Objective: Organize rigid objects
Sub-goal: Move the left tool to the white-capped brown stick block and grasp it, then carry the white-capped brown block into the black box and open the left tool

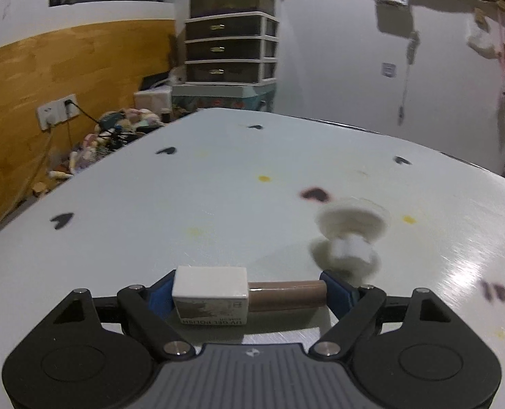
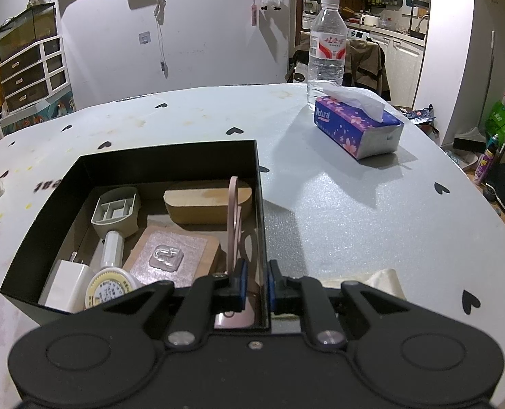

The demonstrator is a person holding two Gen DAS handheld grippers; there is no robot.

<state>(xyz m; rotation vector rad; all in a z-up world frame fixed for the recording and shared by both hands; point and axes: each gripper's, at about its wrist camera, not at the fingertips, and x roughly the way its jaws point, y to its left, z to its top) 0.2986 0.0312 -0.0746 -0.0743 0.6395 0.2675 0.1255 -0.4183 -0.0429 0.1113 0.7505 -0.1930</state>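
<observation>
Where our left gripper (image 1: 245, 293) sits: low over the white table (image 1: 218, 204), its blue pads wide apart.
Left grip: clamped endwise on the gel polish bottle (image 1: 211, 283); we see one pad against the white square cap and the other against the end of the brown body.
Bottle's position: lying crosswise between the pads, just above the table or on it; we cannot tell which.
White plastic piece (image 1: 351, 235): on the table just beyond the left gripper's right-hand finger, too blurred for us to name, perhaps a suction hook.
Right gripper (image 2: 256, 283): pads nearly together, pinched on the thin right-hand wall of the black box (image 2: 170, 156).
Box contents: a wooden block (image 2: 208, 204), a grey holder (image 2: 116, 211), a white charger (image 2: 66, 286), a round labelled lid (image 2: 111, 289) and a pink plate with a clear hook (image 2: 170, 255).
Beyond the box: a purple tissue pack (image 2: 358, 129) and, behind it, a water bottle (image 2: 327, 44), both upright on the table.
</observation>
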